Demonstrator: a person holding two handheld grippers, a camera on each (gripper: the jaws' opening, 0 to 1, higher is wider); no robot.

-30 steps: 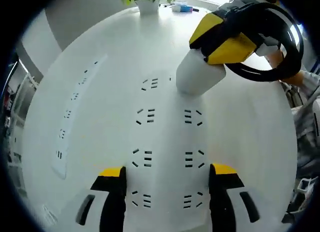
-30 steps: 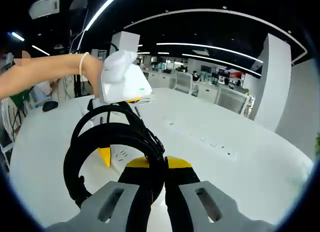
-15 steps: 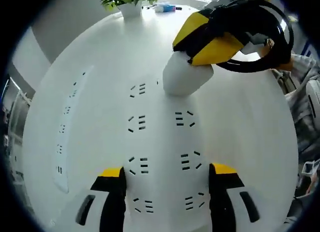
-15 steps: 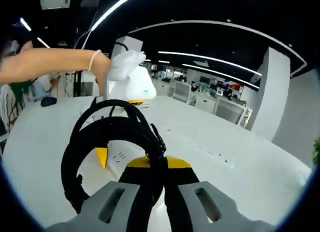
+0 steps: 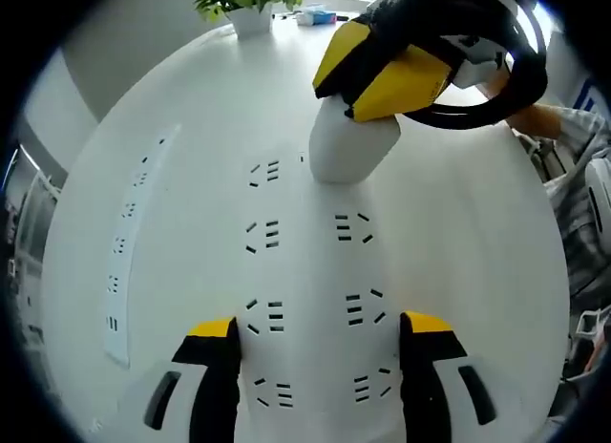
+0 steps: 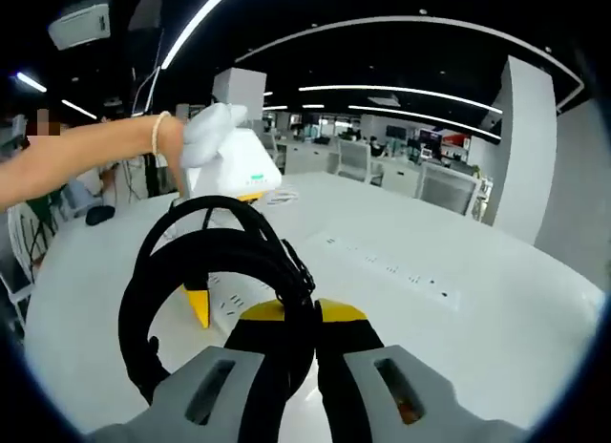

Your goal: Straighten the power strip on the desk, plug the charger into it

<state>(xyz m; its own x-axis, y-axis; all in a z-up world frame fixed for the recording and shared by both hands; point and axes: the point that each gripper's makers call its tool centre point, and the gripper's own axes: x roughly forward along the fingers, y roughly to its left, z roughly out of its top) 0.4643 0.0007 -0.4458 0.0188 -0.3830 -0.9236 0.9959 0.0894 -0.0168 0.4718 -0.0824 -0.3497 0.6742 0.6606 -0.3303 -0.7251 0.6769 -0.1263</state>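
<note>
Left gripper (image 5: pixel 318 343) jaws spread, straddling power strip (image 5: pixel 310 271) on desk (image 5: pixel 458 223). Right gripper (image 6: pixel 288 319) pinches charger (image 5: pixel 351 147), directly over a far-end socket; strip's long axis runs away from left gripper.

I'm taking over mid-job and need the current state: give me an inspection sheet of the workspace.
Surface: white desk, mostly bare.
Job's things: white power strip lies between the left tongs; white charger stands at a far socket, seating cannot be told.
Clutter: potted plant and small items at the far edge.
Grippers: left tongs open, straddling the strip; right tongs shut on the charger with its cable.
Cables: coiled black cable looped at the right tongs.
Surroundings: a second socket strip set into the desk; open office with chairs.
</note>
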